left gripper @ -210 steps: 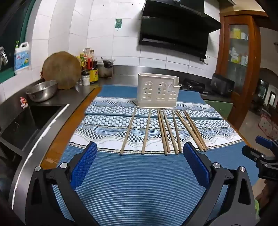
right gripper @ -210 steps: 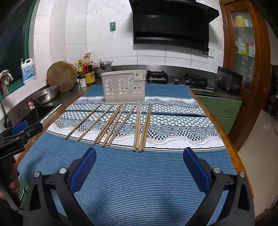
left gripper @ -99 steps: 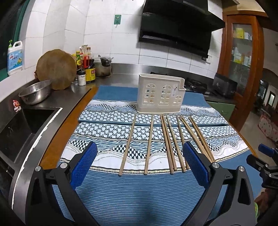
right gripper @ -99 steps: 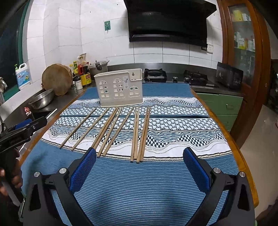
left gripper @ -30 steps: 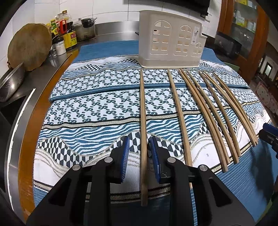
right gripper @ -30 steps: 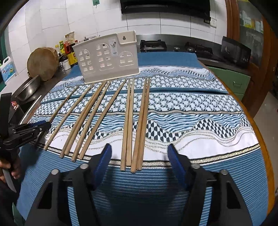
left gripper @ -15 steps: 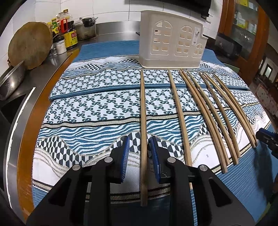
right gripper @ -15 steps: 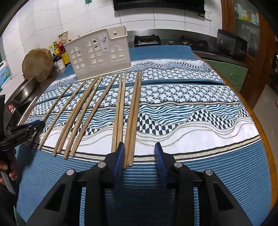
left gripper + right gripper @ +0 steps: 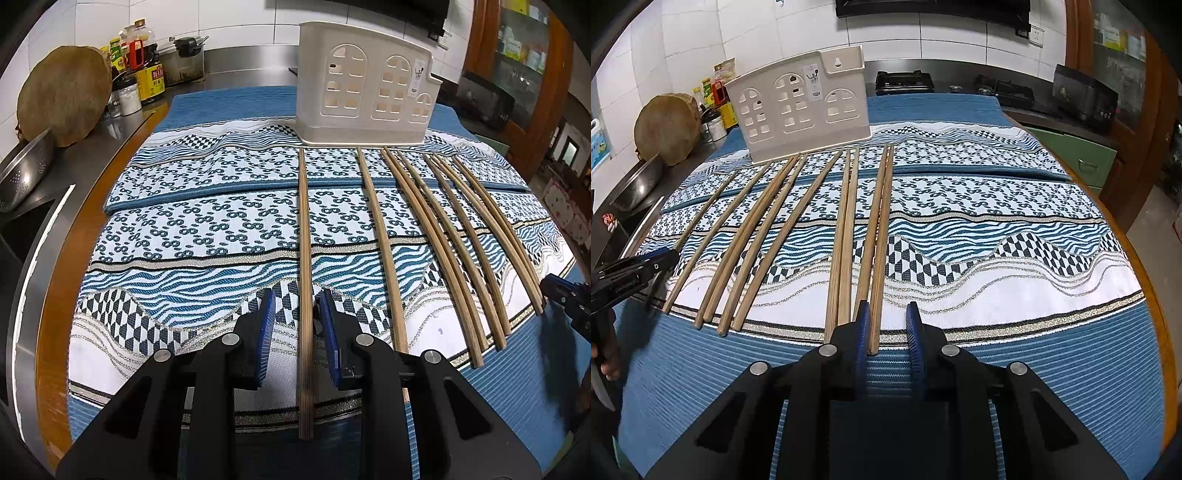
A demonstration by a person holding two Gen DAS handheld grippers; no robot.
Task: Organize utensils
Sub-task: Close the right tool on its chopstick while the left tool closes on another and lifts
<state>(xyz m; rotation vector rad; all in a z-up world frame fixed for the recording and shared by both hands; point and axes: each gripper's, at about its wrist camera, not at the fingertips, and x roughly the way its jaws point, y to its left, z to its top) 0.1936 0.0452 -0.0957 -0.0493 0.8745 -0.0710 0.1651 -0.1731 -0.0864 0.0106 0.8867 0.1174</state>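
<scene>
Left wrist view shows your left gripper point(image 9: 298, 325) low over the patterned mat point(image 9: 192, 236), jaws narrowed but not yet closed, a sliver of gap either side of the leftmost chopstick point(image 9: 303, 258) that runs between the blue pads toward 12 o'clock. You are straddling it near its blunt end, probably so the stick can later be tipped upright and dropped into the white holder point(image 9: 364, 88) standing at the far edge of the mat, at 12 o'clock.

Your right gripper point(image 9: 886, 325) is set the same way at the other side of the row: jaws partly closed, with the rightmost chopstick point(image 9: 881, 240) lying just inside the left pad and nothing pinched yet. Working from both outer ends keeps your hands well apart.

All the chopsticks point(image 9: 783, 221) are plain light wood, long and slim, lying flat and roughly parallel, thin tips toward the holder, which looks empty through its window cut-outs.
</scene>
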